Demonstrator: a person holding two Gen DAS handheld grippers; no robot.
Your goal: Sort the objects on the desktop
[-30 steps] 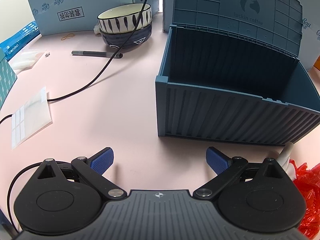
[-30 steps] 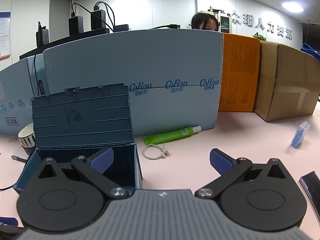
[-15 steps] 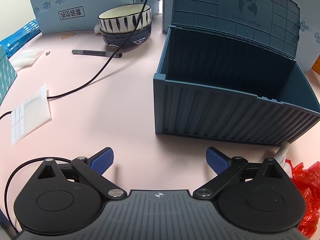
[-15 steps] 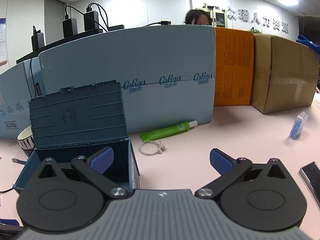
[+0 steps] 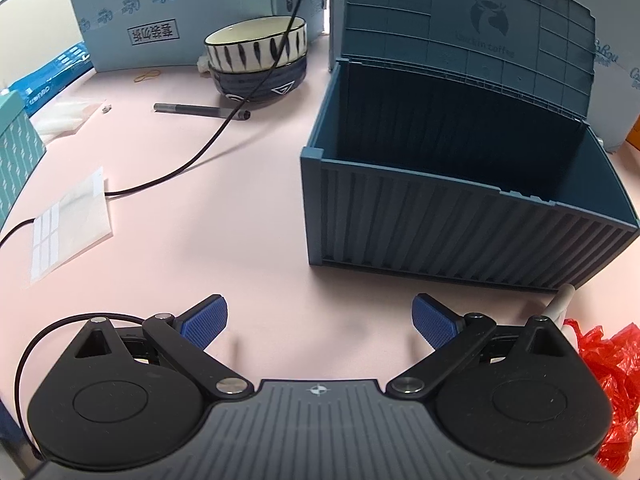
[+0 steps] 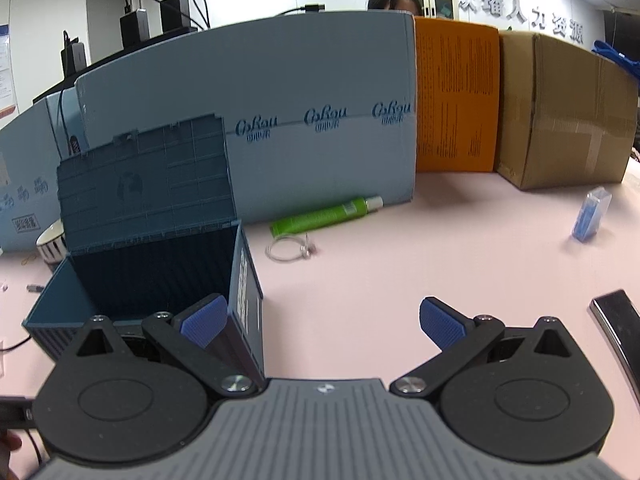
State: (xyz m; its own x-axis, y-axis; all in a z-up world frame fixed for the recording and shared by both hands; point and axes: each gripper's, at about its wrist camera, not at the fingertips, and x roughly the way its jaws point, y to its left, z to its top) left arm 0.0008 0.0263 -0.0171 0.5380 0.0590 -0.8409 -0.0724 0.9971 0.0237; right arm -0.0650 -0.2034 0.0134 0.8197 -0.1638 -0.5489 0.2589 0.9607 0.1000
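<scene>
Both sets of fingers spread wide and empty: left gripper (image 5: 319, 316) low over bare pink tabletop (image 5: 224, 216) just short of the open blue storage box (image 5: 460, 216); right gripper (image 6: 323, 322) hovering beside the box's right wall, aimed toward the back of the tabletop. Box lid (image 5: 468, 28) propped upright at the rear, interior dark and seemingly empty, so sorting judged barely begun.

Loose items scattered: green tube (image 6: 326, 216) lying against the light blue carton (image 6: 256, 128), white wire loop (image 6: 290, 248) touching or nearly touching the tube, small blue packet (image 6: 592, 214) well apart to the right, dark pen (image 5: 200, 110) near the stacked bowls (image 5: 258, 60), with a black cable (image 5: 192, 164) draped across bowls and pen.

Likely trouble, as judgement only:
- Loop dragged along or snagged if the tube got pinched low, given how close they lay.
- Tube rolled away against the carton under an off-centre pinch.
- Cable hooked, bowls tugged, if the pen were taken carelessly.
- Right gripper's left finger clipping the box wall on a swing across.
</scene>
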